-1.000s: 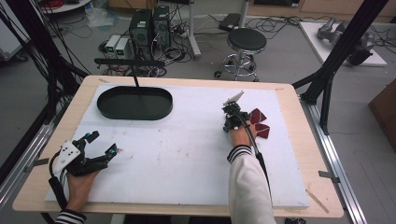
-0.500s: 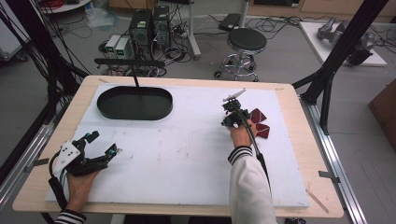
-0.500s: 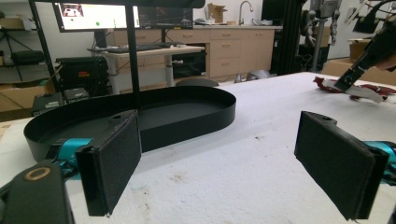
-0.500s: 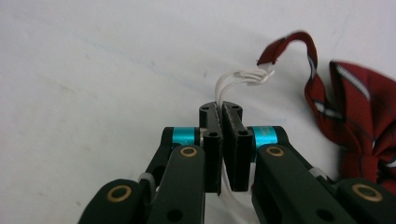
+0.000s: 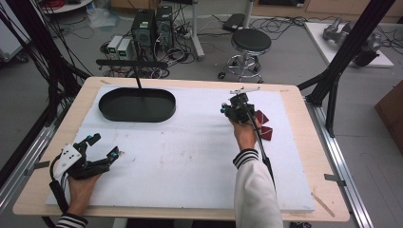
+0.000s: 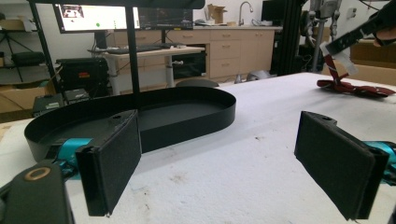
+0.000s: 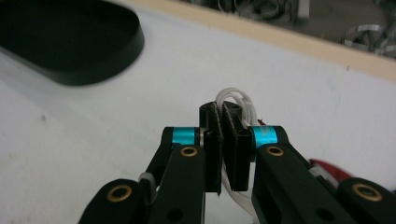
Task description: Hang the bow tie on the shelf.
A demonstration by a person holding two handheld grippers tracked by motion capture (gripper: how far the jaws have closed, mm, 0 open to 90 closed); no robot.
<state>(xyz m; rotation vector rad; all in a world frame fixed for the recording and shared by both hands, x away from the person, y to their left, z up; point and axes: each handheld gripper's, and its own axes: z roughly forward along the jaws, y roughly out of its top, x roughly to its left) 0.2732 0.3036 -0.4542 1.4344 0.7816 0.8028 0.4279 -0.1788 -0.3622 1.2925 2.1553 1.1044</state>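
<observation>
My right gripper (image 5: 233, 108) is held above the right half of the white table top, and the person's sleeved arm reaches up to it. In the right gripper view its jaws (image 7: 223, 126) are shut on a thin white cord (image 7: 233, 99) that loops out past the pads. From the left gripper view a dark red strip (image 6: 331, 65) hangs under that far gripper. Flat dark red pieces (image 5: 264, 127) lie on the table just to its right. My left gripper (image 5: 105, 145) sits low at the front left, open with nothing between its pads (image 6: 112, 163).
A black oval tray (image 5: 137, 105) stands at the back left with a black post (image 5: 138, 78) and crossbar rising behind it. A pale wooden border (image 5: 304, 142) rims the white top. A stool (image 5: 251, 42) and computers stand on the floor beyond.
The right gripper has shifted slightly up and away with the white cord still in it. The left gripper has stayed where it was, open.
</observation>
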